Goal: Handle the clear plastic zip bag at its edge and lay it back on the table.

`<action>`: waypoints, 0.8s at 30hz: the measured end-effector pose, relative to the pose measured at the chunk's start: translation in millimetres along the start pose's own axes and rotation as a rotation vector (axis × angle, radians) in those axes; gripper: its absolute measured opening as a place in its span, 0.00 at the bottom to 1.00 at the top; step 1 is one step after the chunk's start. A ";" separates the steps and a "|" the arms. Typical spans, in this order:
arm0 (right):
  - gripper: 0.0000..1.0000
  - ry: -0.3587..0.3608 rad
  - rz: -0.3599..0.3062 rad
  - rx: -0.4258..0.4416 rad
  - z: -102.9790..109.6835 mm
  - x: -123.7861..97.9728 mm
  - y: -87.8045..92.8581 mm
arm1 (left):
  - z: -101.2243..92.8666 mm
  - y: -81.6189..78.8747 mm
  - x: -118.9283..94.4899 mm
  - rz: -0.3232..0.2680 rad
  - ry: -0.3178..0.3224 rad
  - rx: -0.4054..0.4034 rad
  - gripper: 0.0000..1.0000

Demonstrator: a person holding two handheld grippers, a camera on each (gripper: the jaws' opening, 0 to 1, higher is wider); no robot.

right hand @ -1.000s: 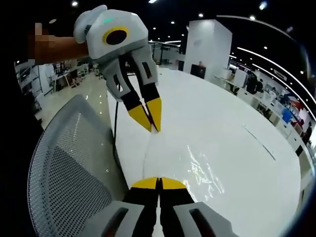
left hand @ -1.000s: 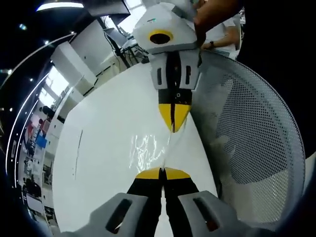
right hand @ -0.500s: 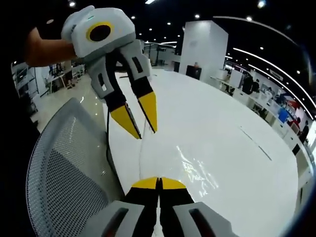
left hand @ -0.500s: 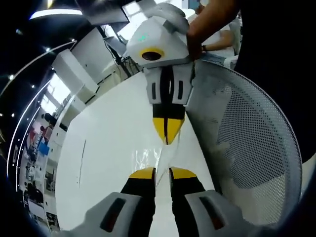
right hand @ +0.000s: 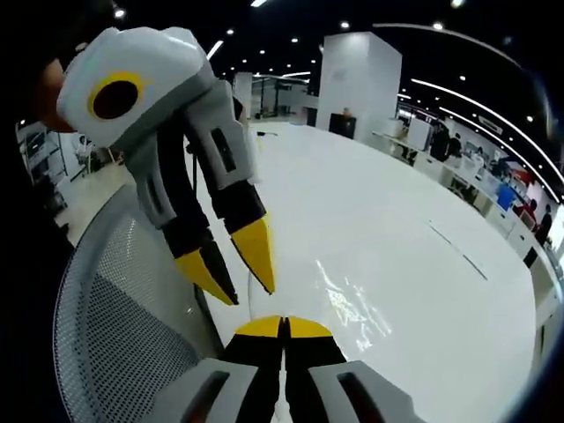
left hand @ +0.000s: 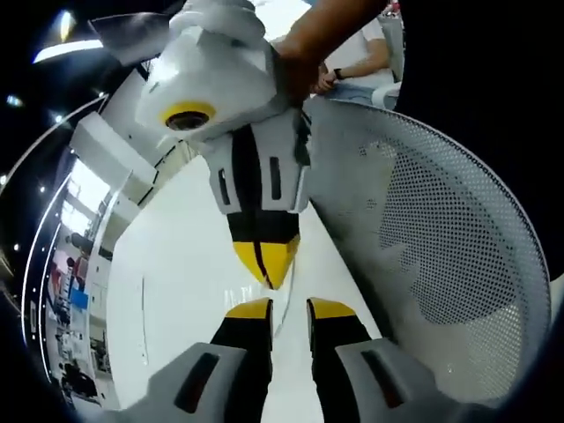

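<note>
Two claws met over the worktop point(right hand: 423, 203): my right claw point(right hand: 284, 322) was pinched on the bag's point(right hand: 348, 300) near edge, my left claw point(left hand: 288, 307) narrowly parted beside it. Bag lay flat, glinting; I judged it limp, light and slippery, best taken at the rim.

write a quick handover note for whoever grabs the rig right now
Left claw: open, jaws apart, at the near edge of the clear plastic zip bag, not gripping it.
Right claw: shut on the zip bag's edge at the near rim of the white table.
The bag lies mostly flat on the table, beside the mesh chair back.
Done: the left claw's side of the bag is free.
Left: open the right claw and pull both claws clear so the bag rests flat.
</note>
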State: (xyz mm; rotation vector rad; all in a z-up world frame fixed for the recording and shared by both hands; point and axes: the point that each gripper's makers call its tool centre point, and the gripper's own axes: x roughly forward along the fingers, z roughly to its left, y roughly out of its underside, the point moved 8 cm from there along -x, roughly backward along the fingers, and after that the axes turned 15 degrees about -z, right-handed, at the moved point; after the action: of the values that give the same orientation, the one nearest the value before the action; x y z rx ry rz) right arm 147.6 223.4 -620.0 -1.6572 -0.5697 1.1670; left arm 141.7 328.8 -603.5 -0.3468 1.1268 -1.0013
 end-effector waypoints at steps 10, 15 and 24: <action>0.00 0.013 -0.014 0.023 -4.5 -0.1 -5.4 | 1.6 5.6 11.0 0.043 -0.030 0.023 0.00; 0.00 0.029 -0.023 0.014 -10.8 -1.8 -10.1 | 1.4 8.1 10.7 0.038 -0.033 0.013 0.00; 0.00 0.076 -0.062 -0.011 -20.6 -10.6 -26.0 | -1.4 15.4 10.3 0.056 -0.040 -0.010 0.00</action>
State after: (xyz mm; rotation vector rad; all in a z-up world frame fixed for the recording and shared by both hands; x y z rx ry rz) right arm 165.5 216.1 -591.0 -1.6739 -0.5757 1.0539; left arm 148.7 329.2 -620.7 -0.3399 1.0998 -0.9364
